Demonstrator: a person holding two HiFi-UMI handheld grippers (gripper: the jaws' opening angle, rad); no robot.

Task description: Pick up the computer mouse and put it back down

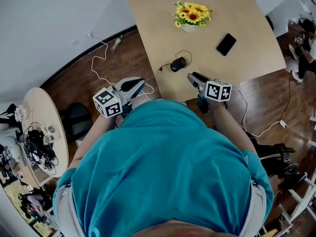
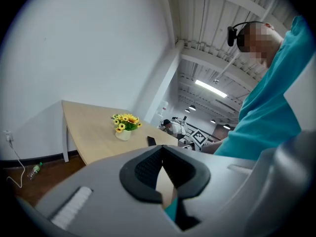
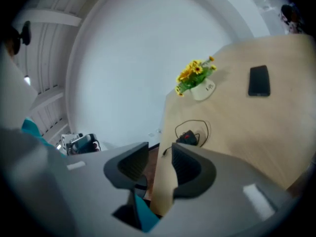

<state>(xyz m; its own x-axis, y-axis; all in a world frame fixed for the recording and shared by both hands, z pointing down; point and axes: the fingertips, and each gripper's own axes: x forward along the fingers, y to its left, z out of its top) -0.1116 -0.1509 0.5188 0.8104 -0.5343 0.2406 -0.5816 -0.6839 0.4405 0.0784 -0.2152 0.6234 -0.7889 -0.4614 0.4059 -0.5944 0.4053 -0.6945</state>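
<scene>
Computer mouse (image 1: 178, 63) not yet lifted. Nearest us, left tongs (image 1: 141, 84) closed, empty; right tongs (image 1: 191, 77) slightly parted, empty. Just beyond, the mouse lies on the tabletop (image 1: 247, 63) near its edge. We judge pick-up and set-down both remain.

Partly covered: computer mouse (image 3: 189, 138)
In the right gripper view, a jaw of the right gripper (image 3: 159, 151) hides its lower edge.

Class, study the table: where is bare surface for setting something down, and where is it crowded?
Free: the stretch between the sunflower vase and the left edge of the table; the corner right of the phone. Crowded: near edge, around the mouse and its looped cable.
</scene>
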